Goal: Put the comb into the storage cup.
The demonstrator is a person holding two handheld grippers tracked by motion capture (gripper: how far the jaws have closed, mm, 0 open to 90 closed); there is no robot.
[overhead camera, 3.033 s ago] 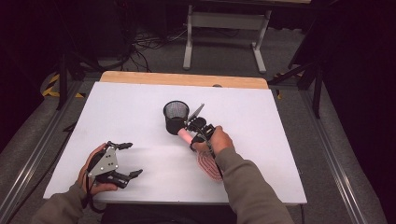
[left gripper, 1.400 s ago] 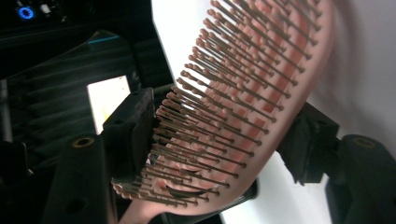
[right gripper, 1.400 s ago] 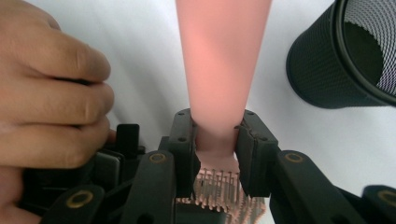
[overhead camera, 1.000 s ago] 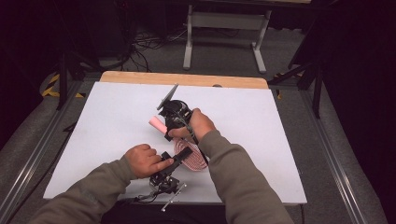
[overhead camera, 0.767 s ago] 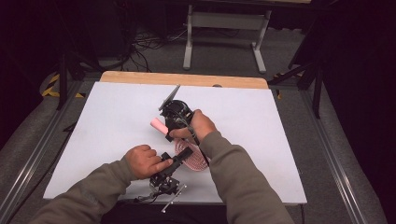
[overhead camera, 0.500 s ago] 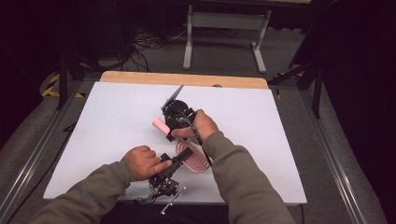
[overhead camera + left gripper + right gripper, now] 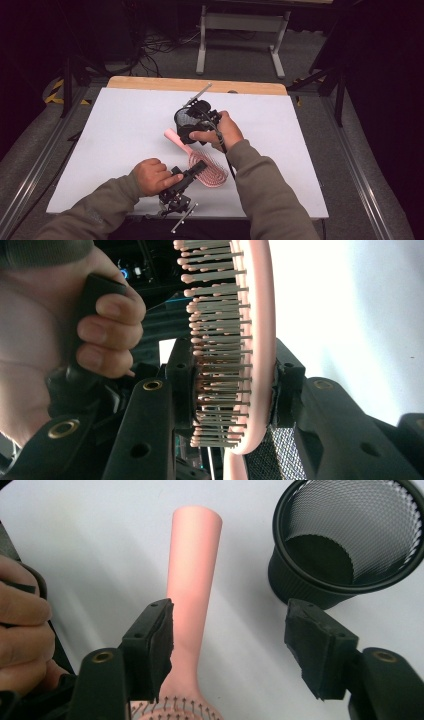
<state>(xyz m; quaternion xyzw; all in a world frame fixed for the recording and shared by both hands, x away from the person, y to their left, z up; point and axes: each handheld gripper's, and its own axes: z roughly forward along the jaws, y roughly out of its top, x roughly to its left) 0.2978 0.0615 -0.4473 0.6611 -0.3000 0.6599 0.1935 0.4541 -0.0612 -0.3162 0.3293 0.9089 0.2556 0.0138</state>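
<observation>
hairbrush (image 7: 207, 170) clamped in left gripper (image 7: 196, 168) fingers (right gripper (image 7: 235, 650) fingers apart above handle).

white worktop (image 7: 110, 130), pink hairbrush (image 7: 207, 167) lying flat mid-worktop, left gripper (image 7: 192, 170) clamped on its head, right gripper (image 7: 192, 122) over handle end, black mesh cup (image 7: 185, 119) just beside
</observation>
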